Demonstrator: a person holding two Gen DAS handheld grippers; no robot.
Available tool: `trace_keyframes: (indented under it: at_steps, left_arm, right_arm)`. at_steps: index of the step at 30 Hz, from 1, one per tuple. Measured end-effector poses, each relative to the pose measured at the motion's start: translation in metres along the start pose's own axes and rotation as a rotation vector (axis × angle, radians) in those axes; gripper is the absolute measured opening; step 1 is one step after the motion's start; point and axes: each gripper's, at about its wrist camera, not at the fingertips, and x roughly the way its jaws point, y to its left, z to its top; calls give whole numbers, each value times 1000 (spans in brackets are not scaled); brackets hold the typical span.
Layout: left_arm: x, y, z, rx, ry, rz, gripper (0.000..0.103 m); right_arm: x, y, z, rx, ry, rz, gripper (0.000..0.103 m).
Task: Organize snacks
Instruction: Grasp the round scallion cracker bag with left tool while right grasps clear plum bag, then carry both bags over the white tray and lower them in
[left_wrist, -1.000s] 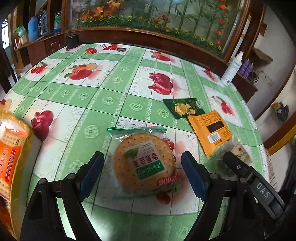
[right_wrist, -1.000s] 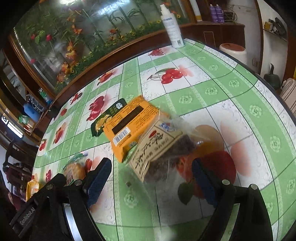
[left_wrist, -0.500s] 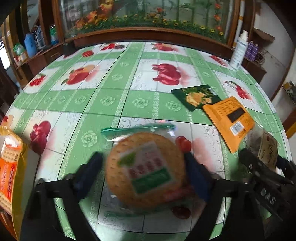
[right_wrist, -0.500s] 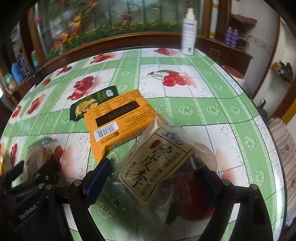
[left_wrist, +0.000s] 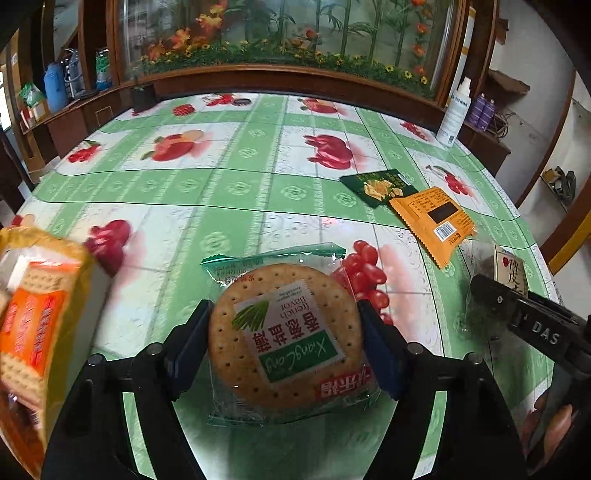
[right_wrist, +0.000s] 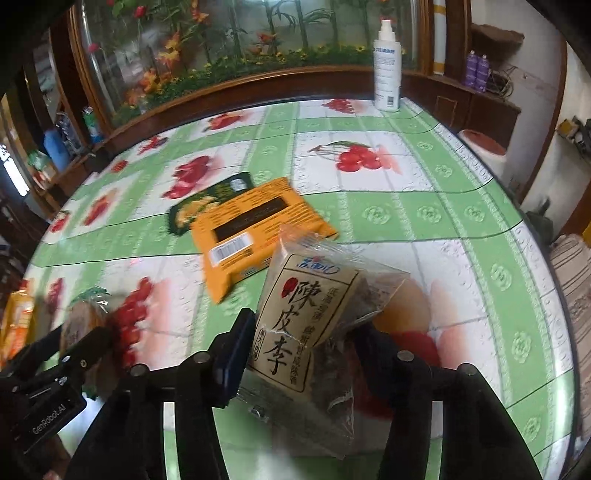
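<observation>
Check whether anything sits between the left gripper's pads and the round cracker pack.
Nothing visible does. The left gripper has just been closing, and its blue pads now sit against both sides of the round cracker pack with no other snack between them.

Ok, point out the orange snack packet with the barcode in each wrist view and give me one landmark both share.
Left wrist view: the orange packet lies right of centre on the tablecloth, partly over the dark green packet.
Right wrist view: the orange packet lies at centre-left, just beyond the clear bag that the right gripper holds.
Shared landmark: the white spray bottle at the table's far edge.
</observation>
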Motion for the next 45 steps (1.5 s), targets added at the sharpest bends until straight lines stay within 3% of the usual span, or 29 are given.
trace_keyframes:
  at_steps: [5, 11, 29, 45]
  left_arm:
    - [-22, 17, -10, -23, -32, 0, 76]
    - [-49, 30, -19, -43, -75, 14, 76]
    - [-114, 52, -50, -44, -175, 81, 76]
    - [-141, 114, -71, -126, -221, 173, 76]
  right_arm:
    - [-21, 4, -17, 28, -18, 167, 54]
    - [-45, 11, -42, 50, -54, 286, 54]
    - [-97, 53, -84, -32, -85, 372, 54]
    - [-114, 138, -107, -200, -65, 450, 54]
